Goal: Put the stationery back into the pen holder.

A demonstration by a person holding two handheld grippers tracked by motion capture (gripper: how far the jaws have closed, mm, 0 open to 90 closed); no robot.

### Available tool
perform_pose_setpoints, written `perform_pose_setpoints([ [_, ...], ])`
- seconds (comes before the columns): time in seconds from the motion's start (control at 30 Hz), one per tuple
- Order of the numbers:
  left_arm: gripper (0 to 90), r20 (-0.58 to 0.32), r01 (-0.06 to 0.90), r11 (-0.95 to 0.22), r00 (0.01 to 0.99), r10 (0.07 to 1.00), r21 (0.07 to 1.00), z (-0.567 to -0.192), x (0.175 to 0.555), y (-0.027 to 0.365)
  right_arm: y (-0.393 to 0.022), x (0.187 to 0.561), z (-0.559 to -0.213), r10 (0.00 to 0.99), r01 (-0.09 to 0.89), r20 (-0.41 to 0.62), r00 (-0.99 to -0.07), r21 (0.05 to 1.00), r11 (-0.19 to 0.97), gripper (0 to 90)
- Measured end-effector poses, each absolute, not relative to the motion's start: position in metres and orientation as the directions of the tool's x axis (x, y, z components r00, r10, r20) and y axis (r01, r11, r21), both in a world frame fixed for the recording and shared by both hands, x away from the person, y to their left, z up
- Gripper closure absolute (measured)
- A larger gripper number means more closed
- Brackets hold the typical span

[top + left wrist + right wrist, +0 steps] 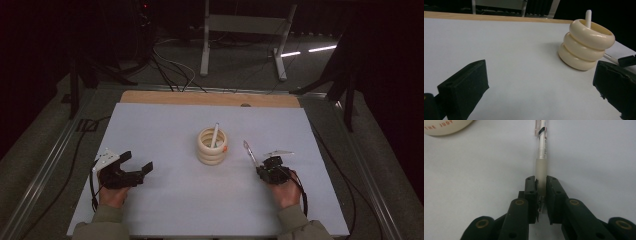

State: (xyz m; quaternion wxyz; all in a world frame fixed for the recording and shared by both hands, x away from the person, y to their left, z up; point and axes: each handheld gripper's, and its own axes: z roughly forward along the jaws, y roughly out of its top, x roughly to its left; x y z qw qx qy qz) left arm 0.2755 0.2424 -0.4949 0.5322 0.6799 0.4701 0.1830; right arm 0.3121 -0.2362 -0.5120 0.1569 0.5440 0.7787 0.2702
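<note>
A cream holder [212, 146] shaped like three stacked rings stands mid-table on the white mat, with one white pen [215, 135] leaning inside it. In the left gripper view the holder [585, 46] rises at the upper right, and the left gripper [539, 87] stands open with nothing between its fingers. That left gripper [136, 165] rests low at the mat's left. My right gripper [264, 169] sits right of the holder, shut on a clear pen [249, 151] that points up-left toward the holder. In the right gripper view the pads [534, 192] press the clear pen's [541, 152] frosted grip end.
The white mat [165, 125] covers a wooden table whose far edge [210, 98] shows bare wood. Beyond it stand a table frame and cables on a dark floor. The holder's base [444, 126] carries printed letters near the pen's far end.
</note>
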Motion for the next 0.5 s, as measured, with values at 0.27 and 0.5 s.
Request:
perform_pose_setpoints([
  [0.27, 0.3, -0.252, 0.447, 0.007, 0.492, 0.833, 0.895, -0.495, 0.276, 0.243, -0.244, 0.31, -0.505, 0.937, 0.741, 0.079, -0.34, 0.636, 0.215, 81.4],
  [0.5, 0.3, -0.256, 0.448, 0.011, 0.49, 0.833, 0.894, -0.495, 0.276, 0.243, -0.246, 0.307, -0.499, 0.939, 0.723, 0.085, -0.334, 0.663, 0.197, 81.5],
])
